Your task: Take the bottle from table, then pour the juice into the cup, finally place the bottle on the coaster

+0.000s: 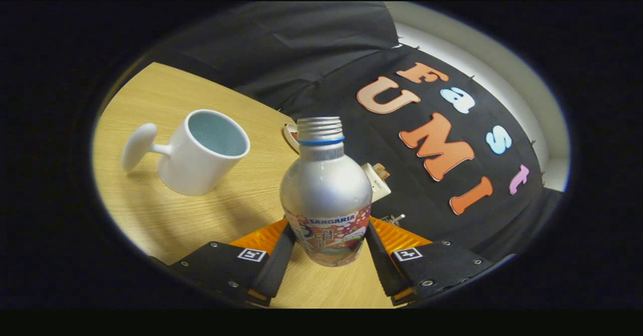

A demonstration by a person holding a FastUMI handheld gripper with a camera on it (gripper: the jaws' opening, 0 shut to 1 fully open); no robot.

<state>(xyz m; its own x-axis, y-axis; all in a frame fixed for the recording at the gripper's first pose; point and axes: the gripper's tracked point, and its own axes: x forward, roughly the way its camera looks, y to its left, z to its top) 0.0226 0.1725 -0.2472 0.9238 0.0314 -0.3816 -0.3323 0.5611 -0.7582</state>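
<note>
The gripper [327, 255] is clamped on the silver juice bottle [325, 190] — both fingers [281, 255] press its labelled lower body, 1 on each side. Its threaded neck is uncapped. The white mug [201, 152] stands well apart, beyond the fingers, on the wooden table [166, 215] — a coaster [291, 135] peeks from behind the bottle's neck.

Silver bottle [325, 185] with blue neck ring; white cup [203, 152].

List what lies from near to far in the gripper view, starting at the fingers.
Gripper, its fingers pressed on either side of the bottle → white cup, farther out on the table → black cloth wall.
</note>
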